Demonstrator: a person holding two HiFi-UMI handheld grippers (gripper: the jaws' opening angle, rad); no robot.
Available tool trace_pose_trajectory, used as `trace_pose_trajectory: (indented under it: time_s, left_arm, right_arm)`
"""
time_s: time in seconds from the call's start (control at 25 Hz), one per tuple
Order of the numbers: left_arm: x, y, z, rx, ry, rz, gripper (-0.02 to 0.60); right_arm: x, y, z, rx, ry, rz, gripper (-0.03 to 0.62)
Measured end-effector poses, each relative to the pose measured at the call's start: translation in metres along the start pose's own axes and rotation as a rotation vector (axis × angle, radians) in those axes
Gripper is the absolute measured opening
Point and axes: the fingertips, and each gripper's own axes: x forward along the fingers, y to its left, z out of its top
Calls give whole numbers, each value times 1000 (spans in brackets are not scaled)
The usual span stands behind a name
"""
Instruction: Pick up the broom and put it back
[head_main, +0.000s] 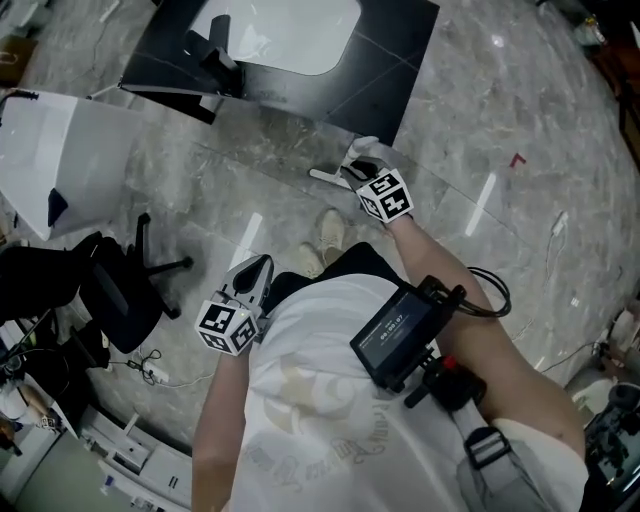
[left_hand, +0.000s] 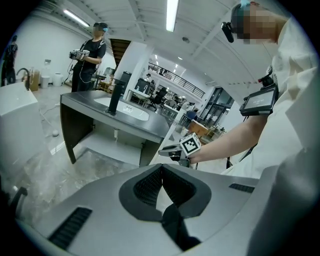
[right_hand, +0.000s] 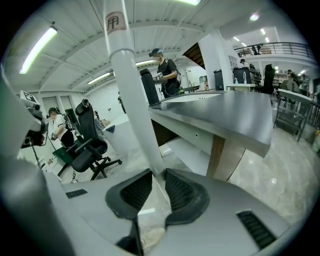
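Two hand-held grippers showed up, but only one was doing any work: the right hand-held gripper had its jaws pinched on the broom's white handle, while the left hand-held gripper sat by the person's hip, jaws pressed together on nothing. The handle ran nearly upright out of the grip, its long axis going floor to ceiling, top end up and leaning a bit left in the right gripper view. Couldn't see the bristle end at all. My worry was that a single pinch on a smooth round pole lets it pivot or slide. The grey worktop was close on the right, so a swing could've clipped its edge.
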Motion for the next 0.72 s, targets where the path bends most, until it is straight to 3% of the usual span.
trace_pose_trajectory:
  time_s: [0.72]
  left_arm:
    - [-5,-7,-20,24,18,-118,12]
  right_arm:
    - [-99,41,-12,1,-44,-37,89]
